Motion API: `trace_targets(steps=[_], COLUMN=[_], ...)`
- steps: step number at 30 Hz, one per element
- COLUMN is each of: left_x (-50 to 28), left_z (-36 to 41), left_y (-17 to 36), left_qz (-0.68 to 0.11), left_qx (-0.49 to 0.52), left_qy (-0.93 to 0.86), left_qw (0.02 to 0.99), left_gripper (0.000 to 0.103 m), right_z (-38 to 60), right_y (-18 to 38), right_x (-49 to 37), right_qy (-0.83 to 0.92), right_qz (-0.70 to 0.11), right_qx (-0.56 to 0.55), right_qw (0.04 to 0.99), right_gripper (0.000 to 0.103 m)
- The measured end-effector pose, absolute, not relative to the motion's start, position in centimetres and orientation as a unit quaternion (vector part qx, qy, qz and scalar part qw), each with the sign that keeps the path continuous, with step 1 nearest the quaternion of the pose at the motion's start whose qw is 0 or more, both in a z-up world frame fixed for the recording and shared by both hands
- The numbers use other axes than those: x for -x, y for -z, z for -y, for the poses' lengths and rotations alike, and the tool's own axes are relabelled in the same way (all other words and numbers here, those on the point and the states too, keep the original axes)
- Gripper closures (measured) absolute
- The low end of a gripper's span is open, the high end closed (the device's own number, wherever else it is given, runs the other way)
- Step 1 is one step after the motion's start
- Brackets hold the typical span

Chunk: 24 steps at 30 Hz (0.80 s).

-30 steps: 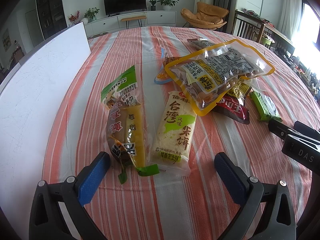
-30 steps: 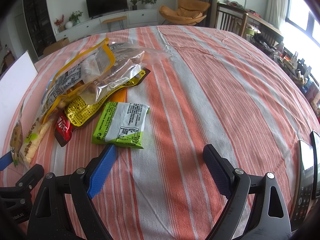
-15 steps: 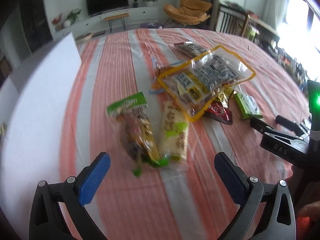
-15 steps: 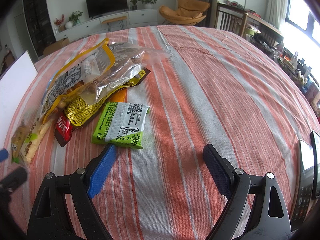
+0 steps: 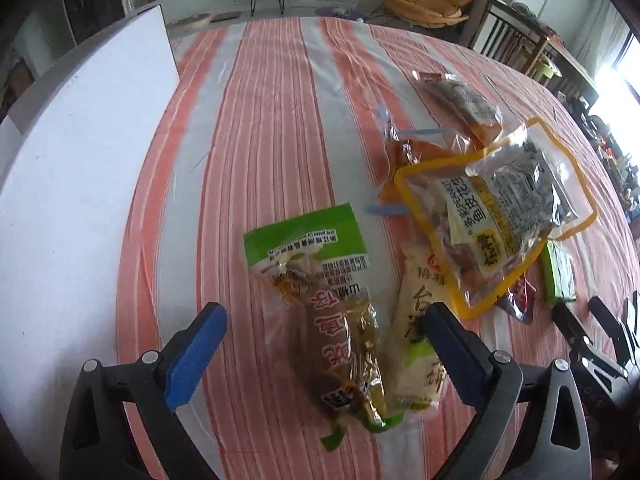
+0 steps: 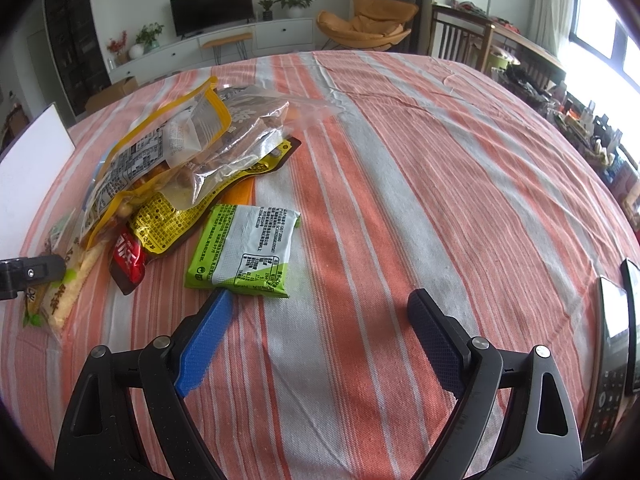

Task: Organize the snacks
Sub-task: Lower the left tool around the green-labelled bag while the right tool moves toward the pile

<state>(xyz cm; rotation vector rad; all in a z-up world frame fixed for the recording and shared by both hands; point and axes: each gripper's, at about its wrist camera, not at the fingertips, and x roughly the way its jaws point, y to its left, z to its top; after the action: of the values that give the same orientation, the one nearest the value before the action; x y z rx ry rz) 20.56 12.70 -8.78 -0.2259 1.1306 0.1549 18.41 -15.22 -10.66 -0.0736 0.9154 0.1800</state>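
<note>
Several snack packs lie on the striped tablecloth. In the left wrist view a green-topped brown pack (image 5: 324,308) lies between the fingers of my open left gripper (image 5: 324,330). Its right finger overlaps a cream rice-cracker pack (image 5: 416,332) beside it. A yellow-rimmed clear bag (image 5: 496,212) tops a pile behind. My right gripper (image 6: 320,312) is open and empty, just below a green-and-white pack (image 6: 244,252). The yellow-rimmed bag (image 6: 160,152) also shows in the right wrist view, as does the left gripper's tip (image 6: 28,274) at the left edge.
A white board (image 5: 68,184) lies along the table's left side. A small red pack (image 6: 128,260) and a yellow pack (image 6: 168,224) lie under the pile. Two dark remote-like devices (image 6: 612,344) lie at the table's right edge. Bare striped cloth (image 6: 440,184) stretches to the right.
My left gripper pulled back, then came down close over the green-topped pack, which now lies between its fingers. The right gripper has not moved.
</note>
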Motion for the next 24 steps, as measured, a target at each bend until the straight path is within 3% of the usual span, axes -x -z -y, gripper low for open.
trace_targets(steps=[11, 13, 23, 24], left_x=[-19.6, -19.5, -19.9, -20.1], left_z=[-14.2, -14.5, -13.9, -13.7], left_y=[7.6, 7.9, 8.7, 8.8], left_qz=[-0.521, -0.523, -0.536, -0.538], left_qx=[0.118, 0.124, 0.104, 0.098], left_qy=[-0.097, -0.100, -0.083, -0.080], left_qw=[0.840, 0.837, 0.834, 0.833], left_gripper=[0.008, 0.016, 0.027, 0.034], right_z=[15.2, 15.3, 15.2, 15.2], right_y=[10.7, 10.7, 10.7, 10.7], right_x=[-18.4, -18.4, -18.4, -18.4], right_qy=[-0.087, -0.087, -0.087, -0.087], right_qz=[-0.441, -0.441, -0.441, -0.441], right_qx=[0.035, 0.035, 0.035, 0.036], right_qw=[0.892, 0.892, 0.892, 0.892], right_gripper=[0.012, 0.012, 0.012, 0.012])
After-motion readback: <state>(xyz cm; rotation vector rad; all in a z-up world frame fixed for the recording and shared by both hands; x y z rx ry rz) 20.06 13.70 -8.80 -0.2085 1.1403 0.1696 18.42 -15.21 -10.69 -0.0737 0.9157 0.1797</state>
